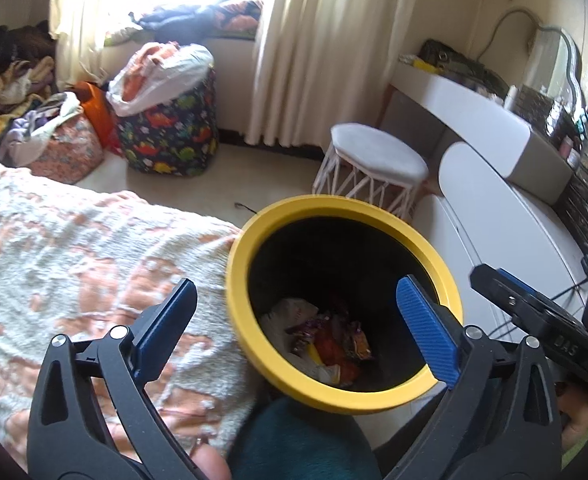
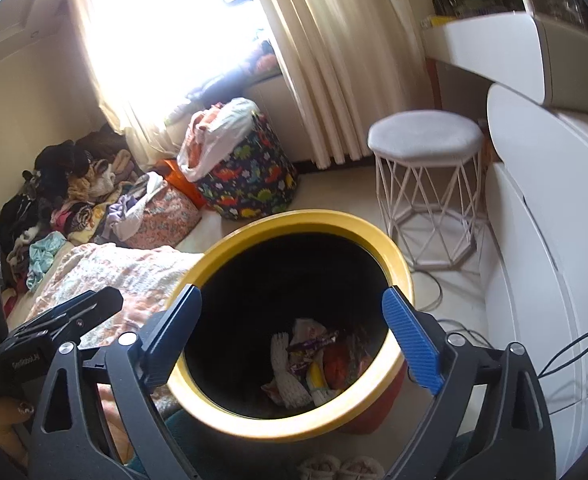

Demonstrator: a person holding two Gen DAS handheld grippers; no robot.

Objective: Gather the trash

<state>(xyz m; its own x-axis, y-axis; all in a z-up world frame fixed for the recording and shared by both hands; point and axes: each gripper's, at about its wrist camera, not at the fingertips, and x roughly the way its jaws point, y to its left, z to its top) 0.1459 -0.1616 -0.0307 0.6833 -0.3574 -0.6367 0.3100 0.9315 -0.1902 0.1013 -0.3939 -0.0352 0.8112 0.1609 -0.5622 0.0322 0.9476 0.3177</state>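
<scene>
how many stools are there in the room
1: a white wire-frame stool stands on the floor between the curtain and the white dresser, behind the yellow-rimmed bin. Others may be hidden.

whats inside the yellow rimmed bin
The yellow-rimmed bin holds a small heap of crumpled wrappers and white paper at the bottom. The dark inner wall shades the rest, and anything under the heap is covered.

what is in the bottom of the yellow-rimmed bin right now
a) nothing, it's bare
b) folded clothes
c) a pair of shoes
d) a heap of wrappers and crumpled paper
d: the bin holds a heap of trash at its bottom, coloured wrappers and crumpled white paper, seen in both wrist views.
</scene>
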